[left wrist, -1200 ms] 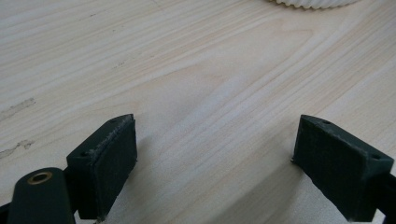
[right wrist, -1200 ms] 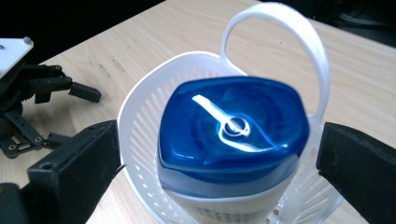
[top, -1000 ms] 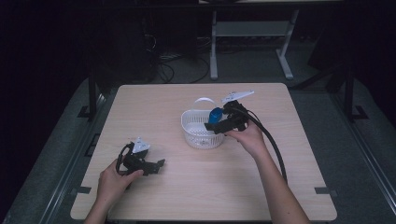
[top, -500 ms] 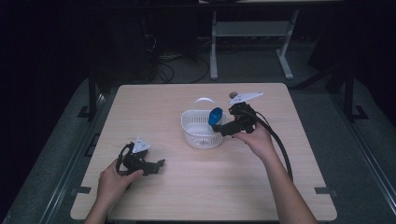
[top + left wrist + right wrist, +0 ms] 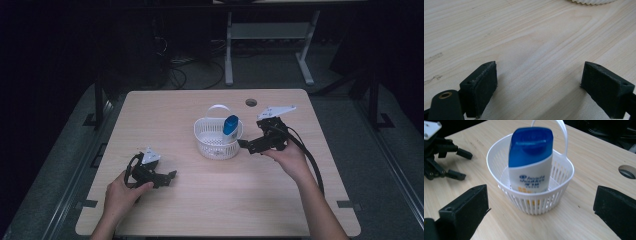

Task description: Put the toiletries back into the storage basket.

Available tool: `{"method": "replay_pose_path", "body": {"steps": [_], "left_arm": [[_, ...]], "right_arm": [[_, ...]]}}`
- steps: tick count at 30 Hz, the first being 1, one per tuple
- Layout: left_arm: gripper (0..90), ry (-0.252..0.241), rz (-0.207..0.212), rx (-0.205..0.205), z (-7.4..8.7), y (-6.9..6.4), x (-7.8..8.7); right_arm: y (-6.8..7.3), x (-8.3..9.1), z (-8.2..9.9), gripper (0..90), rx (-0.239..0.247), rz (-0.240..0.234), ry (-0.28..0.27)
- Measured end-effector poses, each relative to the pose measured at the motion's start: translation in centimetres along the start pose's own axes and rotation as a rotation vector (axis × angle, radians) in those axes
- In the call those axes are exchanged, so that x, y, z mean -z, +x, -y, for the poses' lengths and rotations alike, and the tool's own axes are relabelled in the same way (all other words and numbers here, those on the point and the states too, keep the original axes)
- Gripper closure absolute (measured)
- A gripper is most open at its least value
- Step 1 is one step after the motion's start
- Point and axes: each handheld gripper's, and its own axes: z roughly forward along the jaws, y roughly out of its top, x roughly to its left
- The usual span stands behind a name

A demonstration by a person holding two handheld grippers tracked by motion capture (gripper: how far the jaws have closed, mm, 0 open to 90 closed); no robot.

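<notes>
From above, I see the white basket point(image 5: 218, 140) standing near the middle of the light wooden table point(image 5: 210, 215), its thin handle arching over the far rim. Inside it a white shampoo bottle point(image 5: 230, 125) with a blue cap stands cap-up, leaning against the basket wall on the side nearer my right hand. In the right gripper view the bottle point(image 5: 530, 160) faces me with its label toward the camera, its lower part behind the slotted basket wall point(image 5: 534, 202); it rises well above the rim. My right hand-held gripper point(image 5: 246, 145) sits just beside the basket on its right side, jaws pointing at it; in its own view the two black jaws are spread wide, one at each lower corner, with nothing between them, and neither touches the basket. My left hand-held gripper point(image 5: 170, 176) rests low over the near-left part of the table, well apart from the basket. Its own view shows both jaws spread wide over bare wood grain, holding nothing, with a sliver of the basket's ribbed base point(image 5: 591, 1) at the top edge. The right gripper view also catches that left hand-held gripper point(image 5: 460, 165) farther off, at the upper left. A round cable hole point(image 5: 251, 102) lies in the table beyond the basket.
</notes>
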Motion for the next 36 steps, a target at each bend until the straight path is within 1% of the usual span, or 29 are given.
{"method": "replay_pose_path", "body": {"steps": [3,5,13,17,19,21,22,24,25,28,36], "left_arm": [[12.9,0.0,0.0,0.001,0.0,0.0,0.0],[12.9,0.0,0.0,0.0,0.0,0.0,0.0],[12.9,-0.001,0.0,0.001,0.0,0.0,0.0],[12.9,0.001,0.001,0.001,0.0,0.0,0.0],[12.9,0.0,0.0,0.002,0.0,0.0,0.0],[12.9,0.0,0.001,0.001,0.0,0.0,0.0],[12.9,0.001,0.001,-0.001,0.0,0.0,0.0],[12.9,-0.002,0.001,0.002,0.0,0.0,0.0],[12.9,-0.002,0.0,0.002,0.0,0.0,0.0],[12.9,-0.001,0.0,0.002,0.0,0.0,0.0],[12.9,0.0,0.001,-0.001,0.0,0.0,0.0]], "right_arm": [[0.0,0.5,0.5,0.0,0.003,0.009,0.014],[0.0,0.7,1.0,0.0,0.01,0.018,0.007],[-0.5,2.1,3.1,0.0,-0.012,0.037,-0.009],[-0.5,2.8,4.1,0.0,-0.015,0.047,0.0],[-0.5,3.2,4.9,0.0,-0.015,0.054,-0.024],[-0.5,3.4,5.5,0.0,-0.037,0.043,-0.044],[-0.6,3.5,5.9,0.0,-0.047,0.043,-0.041],[-0.7,3.6,6.7,0.0,-0.044,0.063,-0.034],[-0.8,3.7,7.1,0.0,-0.054,0.066,-0.03],[-0.9,3.9,8.3,0.0,-0.063,0.09,-0.013],[-1.2,4.8,10.5,0.0,-0.079,0.116,0.025]]}}
